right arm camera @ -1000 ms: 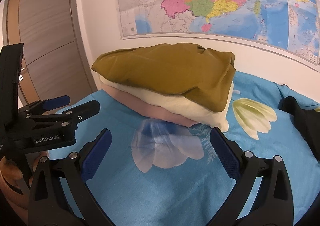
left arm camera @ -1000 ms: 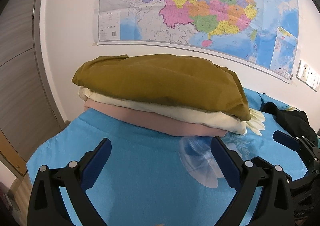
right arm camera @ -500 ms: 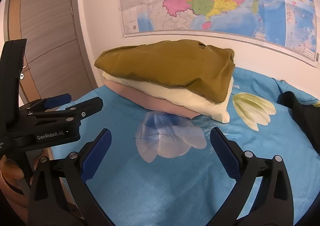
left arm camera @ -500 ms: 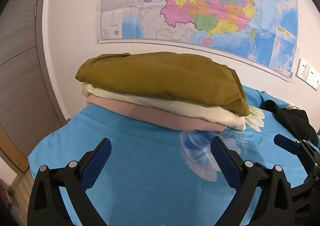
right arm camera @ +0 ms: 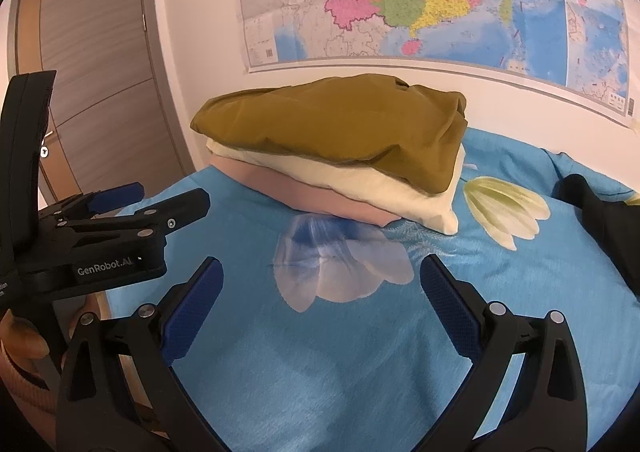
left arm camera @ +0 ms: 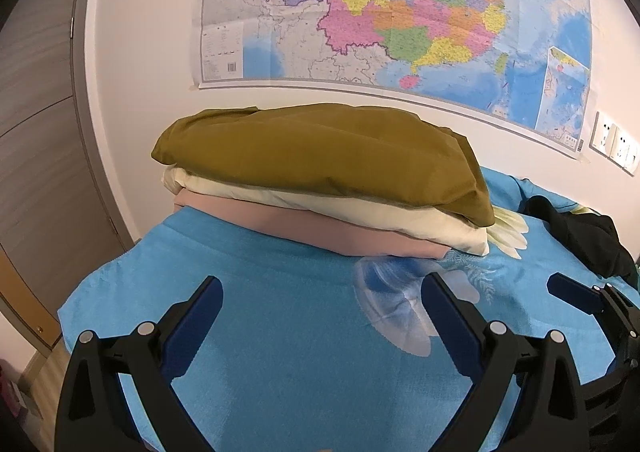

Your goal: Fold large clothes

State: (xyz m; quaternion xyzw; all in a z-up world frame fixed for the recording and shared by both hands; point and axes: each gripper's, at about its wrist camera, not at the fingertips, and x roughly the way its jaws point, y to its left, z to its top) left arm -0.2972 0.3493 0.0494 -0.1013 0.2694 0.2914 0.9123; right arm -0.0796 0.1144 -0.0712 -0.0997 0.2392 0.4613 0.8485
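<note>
On the bed, under a big wall map [left arm camera: 392,12], a blue flowered bedspread [right arm camera: 360,352] takes up most of what I can see. Toward the wall sits a stack of folded clothes [left arm camera: 320,180]: an olive-brown piece [right arm camera: 332,124] on top, a cream one [right arm camera: 380,184] under it, a pale pink one [left arm camera: 320,228] at the bottom, each resting squarely on the next. Off to the right, well apart from the stack, lies a black garment [left arm camera: 580,236] in a loose heap; that looks to me like the next large piece to fold.

Both tools hover over bare bedspread, short of the stack. The left gripper [left arm camera: 320,316] has its jaws spread wide with nothing between them, and the right gripper [right arm camera: 320,296] is the same, wide apart and empty.

My guess is that this is the gap between garments: three are done, one waits. The next move would call for swinging right toward the black heap, finding two edges or corners, pinching them and spreading it flat on the free bedspread before any fold.
</note>
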